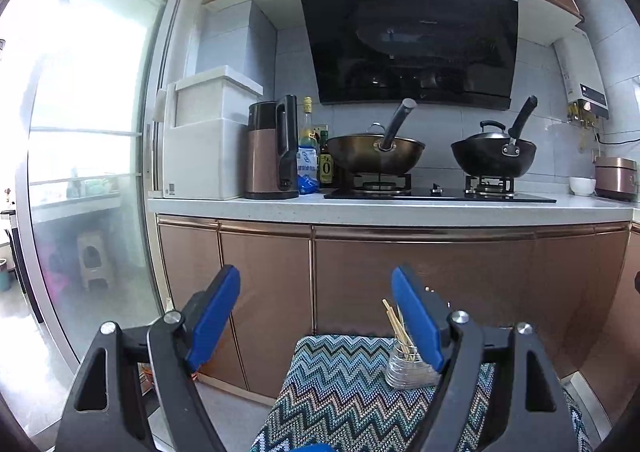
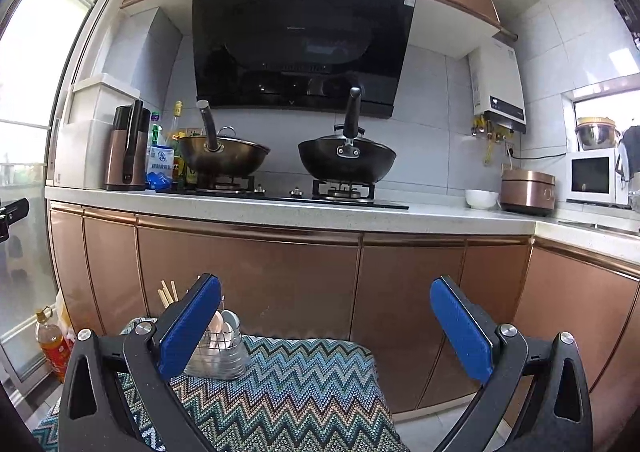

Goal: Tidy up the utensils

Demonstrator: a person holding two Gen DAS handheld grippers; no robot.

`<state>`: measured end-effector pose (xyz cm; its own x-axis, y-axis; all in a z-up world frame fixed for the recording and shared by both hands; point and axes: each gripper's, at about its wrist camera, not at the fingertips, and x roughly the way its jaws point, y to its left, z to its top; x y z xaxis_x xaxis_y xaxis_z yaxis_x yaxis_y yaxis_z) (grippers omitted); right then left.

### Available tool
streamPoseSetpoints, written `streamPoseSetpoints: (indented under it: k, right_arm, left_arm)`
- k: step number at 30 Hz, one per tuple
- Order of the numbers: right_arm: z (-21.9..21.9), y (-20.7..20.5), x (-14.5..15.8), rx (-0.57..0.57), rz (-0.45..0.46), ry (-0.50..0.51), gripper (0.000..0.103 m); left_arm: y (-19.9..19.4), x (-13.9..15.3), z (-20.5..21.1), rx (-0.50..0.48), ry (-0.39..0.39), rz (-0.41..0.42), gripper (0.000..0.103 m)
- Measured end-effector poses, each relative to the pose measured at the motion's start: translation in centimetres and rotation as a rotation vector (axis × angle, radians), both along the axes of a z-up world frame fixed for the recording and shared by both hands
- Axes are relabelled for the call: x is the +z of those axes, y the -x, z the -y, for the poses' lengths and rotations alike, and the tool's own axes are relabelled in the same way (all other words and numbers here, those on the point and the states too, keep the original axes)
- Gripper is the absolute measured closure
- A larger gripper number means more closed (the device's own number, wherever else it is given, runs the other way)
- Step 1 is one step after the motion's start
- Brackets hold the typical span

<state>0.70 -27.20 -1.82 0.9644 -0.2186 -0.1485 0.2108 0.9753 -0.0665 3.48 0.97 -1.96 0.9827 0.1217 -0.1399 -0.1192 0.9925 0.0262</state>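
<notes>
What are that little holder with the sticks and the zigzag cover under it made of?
The small see-through utensil holder looks like wire or ribbed glass; unclear. The pale sticks look like wood or bamboo, matte. The zigzag-patterned cover looks like knitted or woven fabric, with visible texture.

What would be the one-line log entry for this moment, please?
left gripper open, empty | right gripper open, empty | utensil holder on patterned cloth, chopsticks inside

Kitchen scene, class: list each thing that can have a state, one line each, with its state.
Left gripper: open, holding nothing.
Right gripper: open, holding nothing.
Utensil holder: upright on the zigzag cloth, holding chopsticks and spoons.
Bronze wok: on the burner, lidded.
Black wok: on the burner, lidded.
Lower cabinet doors: shut.
</notes>
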Motion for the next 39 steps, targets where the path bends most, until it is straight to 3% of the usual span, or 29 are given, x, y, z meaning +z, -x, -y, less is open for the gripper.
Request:
streamPoseSetpoints:
  k: [20,39]
  right_arm:
    - [-0.4,-1.4,-0.9,0.0,-0.039,0.0,0.0]
    - [-1.0,-0.6,0.0,0.004,-0.005,0.012,0.0]
  left_arm:
    - [-1.2,-0.9,0.2,-0.008,0.014,-0.023,0.026]
    - [-0.2,-0.6,0.0,-0.005,0.026,0.006,0.026]
